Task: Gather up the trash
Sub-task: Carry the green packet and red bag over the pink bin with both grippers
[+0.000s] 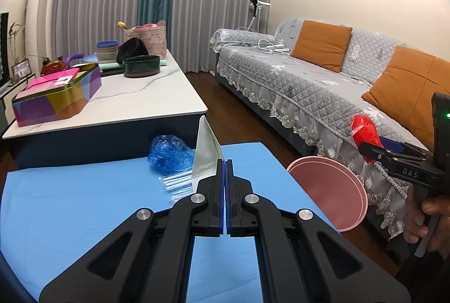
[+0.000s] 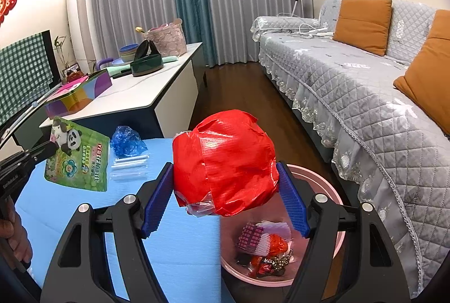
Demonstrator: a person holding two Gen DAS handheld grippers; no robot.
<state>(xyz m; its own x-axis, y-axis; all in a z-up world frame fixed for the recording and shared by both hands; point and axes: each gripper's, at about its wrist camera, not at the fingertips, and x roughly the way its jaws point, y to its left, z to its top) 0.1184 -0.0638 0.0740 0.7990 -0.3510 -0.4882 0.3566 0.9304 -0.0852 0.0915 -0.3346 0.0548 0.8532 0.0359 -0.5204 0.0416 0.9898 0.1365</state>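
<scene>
My left gripper (image 1: 225, 162) is shut on a flat foil pouch (image 1: 206, 154), silver side toward its camera. The right wrist view shows that pouch (image 2: 78, 159) green with a panda print, hanging from the left gripper (image 2: 52, 147) above the blue mat (image 2: 84, 204). My right gripper (image 2: 225, 168) is shut on a crumpled red plastic ball (image 2: 225, 159), its blue pads pressing both sides. The ball hangs over the mat's edge beside a pink bin (image 2: 333, 192) that holds several wrappers (image 2: 264, 249). The left wrist view has the right gripper (image 1: 371, 147), red ball (image 1: 364, 131) and bin (image 1: 326, 187).
A crumpled blue plastic bag (image 1: 168, 154) and a clear plastic wrap (image 1: 175, 179) lie at the mat's far edge. Behind stands a white table (image 1: 146, 95) with a colourful tin (image 1: 56, 97) and bowls. A grey sofa (image 1: 309, 83) with orange cushions runs along the right, across a strip of wood floor.
</scene>
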